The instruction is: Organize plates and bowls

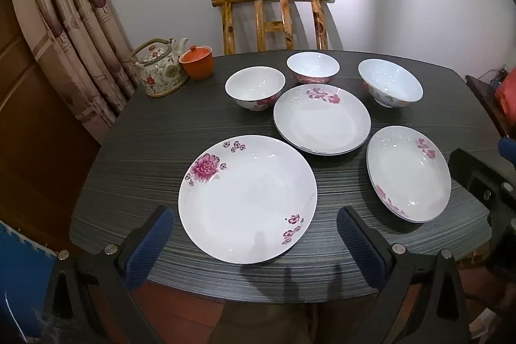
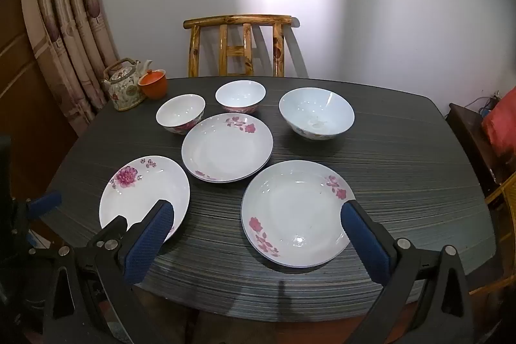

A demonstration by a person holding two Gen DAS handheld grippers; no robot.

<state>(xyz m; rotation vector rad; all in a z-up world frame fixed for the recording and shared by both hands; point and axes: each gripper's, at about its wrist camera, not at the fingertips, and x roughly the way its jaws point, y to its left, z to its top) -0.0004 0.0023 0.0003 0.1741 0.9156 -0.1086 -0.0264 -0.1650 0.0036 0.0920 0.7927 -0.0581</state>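
Left gripper (image 1: 254,234) tilted down, jaws spread above near plate (image 1: 247,199), right gripper (image 2: 258,228) likewise spread, empty

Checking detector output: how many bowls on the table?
3, along the far side: left bowl nearest the teapot, middle bowl before the chair, larger right bowl. None seem hidden.

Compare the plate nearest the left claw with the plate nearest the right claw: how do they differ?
The near-left plate looks flatter; the near-right plate is deeper, with a dished well. The near-left plate bears a pink peony and small purple blossoms; the near-right plate has red-pink roses. Both are white, empty and lie apart on the dark table.
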